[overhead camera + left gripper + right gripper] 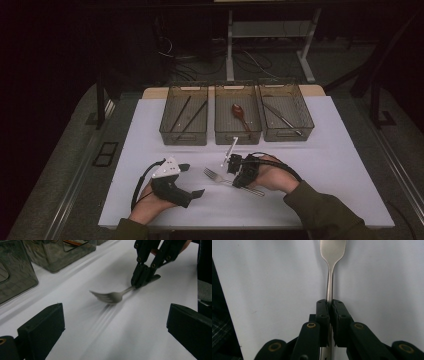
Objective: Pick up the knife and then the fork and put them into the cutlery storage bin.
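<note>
White table (pixel 150 205) carries three grey bins (pixel 238 120) in row at 12 o'clock, likely sorting cutlery by kind. Right gripper (pixel 234 166), at centre, jaws clamped on fork (pixel 110 297) mid-handle, tines toward 9 o'clock, fork low on table, probably ready to lift. Right wrist bent inward, forearm from 5 o'clock. Left gripper (pixel 193 180) idle at 7 o'clock, jaws wide, holding nothing.

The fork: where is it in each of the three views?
High view: fork lies low centre on the white table.
Left gripper view: fork upper middle, handle in the right tongs.
Right gripper view: fork top centre.
Shared landmark: the right tongs clamping the handle.
</note>
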A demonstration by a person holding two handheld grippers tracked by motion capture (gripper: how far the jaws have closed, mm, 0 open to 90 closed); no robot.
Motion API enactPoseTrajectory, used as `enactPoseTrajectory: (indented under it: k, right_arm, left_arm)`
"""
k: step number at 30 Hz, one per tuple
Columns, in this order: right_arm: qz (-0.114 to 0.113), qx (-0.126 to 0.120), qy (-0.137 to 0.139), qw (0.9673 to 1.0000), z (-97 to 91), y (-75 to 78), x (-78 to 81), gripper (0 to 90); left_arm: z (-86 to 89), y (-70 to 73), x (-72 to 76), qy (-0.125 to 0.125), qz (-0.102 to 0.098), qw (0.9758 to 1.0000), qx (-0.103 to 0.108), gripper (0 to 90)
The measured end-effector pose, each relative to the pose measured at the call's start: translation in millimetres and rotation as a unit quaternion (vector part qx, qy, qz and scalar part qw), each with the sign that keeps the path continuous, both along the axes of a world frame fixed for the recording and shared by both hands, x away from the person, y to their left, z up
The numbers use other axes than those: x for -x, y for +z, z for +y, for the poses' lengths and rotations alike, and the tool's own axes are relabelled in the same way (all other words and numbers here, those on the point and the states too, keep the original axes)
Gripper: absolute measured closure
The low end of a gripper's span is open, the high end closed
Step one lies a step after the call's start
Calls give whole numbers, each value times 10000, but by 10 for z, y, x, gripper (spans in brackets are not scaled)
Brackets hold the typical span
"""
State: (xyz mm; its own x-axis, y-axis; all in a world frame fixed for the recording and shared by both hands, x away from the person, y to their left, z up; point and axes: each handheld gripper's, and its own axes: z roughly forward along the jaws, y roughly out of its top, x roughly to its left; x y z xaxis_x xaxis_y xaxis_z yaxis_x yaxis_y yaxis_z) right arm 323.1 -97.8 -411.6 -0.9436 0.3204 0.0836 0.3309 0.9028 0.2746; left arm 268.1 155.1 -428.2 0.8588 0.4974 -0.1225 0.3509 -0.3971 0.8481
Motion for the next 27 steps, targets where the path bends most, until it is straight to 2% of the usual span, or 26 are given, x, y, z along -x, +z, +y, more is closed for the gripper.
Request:
enactPoseTrajectory:
  k: [5, 8, 11, 13, 15, 18, 19, 22, 27]
  right_arm:
    - [-120, -456, -228, 9986, -152, 72, -56, 833]
    - [-186, -814, -396, 9957, -270, 111, -99, 834]
    - [-250, -1198, -539, 9910, -399, 148, -135, 833]
    - [-222, -1446, -697, 9868, -482, 176, -145, 834]
    - [-264, -1602, -781, 9836, -570, 198, -175, 834]
    - [-313, -1876, -939, 9773, -700, 241, -211, 833]
    - [-313, -2025, -1042, 9732, -738, 254, -216, 833]
    - [-376, -2348, -1152, 9645, -869, 280, -252, 833]
    - [-441, -2751, -1373, 9505, -1048, 312, -290, 833]
  left_arm:
    - [0, 2, 0, 0, -1, 10000, -1, 7]
    - [-1, 1, 0, -3, -3, 10000, -1, 7]
    - [-4, 1, 1, -12, -4, 10000, -9, 7]
    - [-5, 2, 1, -12, -3, 10000, -8, 7]
    - [-7, 1, 1, -10, 4, 10000, -8, 7]
    - [-8, 1, 2, -15, 0, 10000, -6, 7]
    - [-6, 2, 0, -14, -1, 10000, -7, 7]
    - [-3, -1, 0, -10, -3, 10000, -4, 7]
    - [-6, 0, 0, -10, -1, 10000, 8, 7]
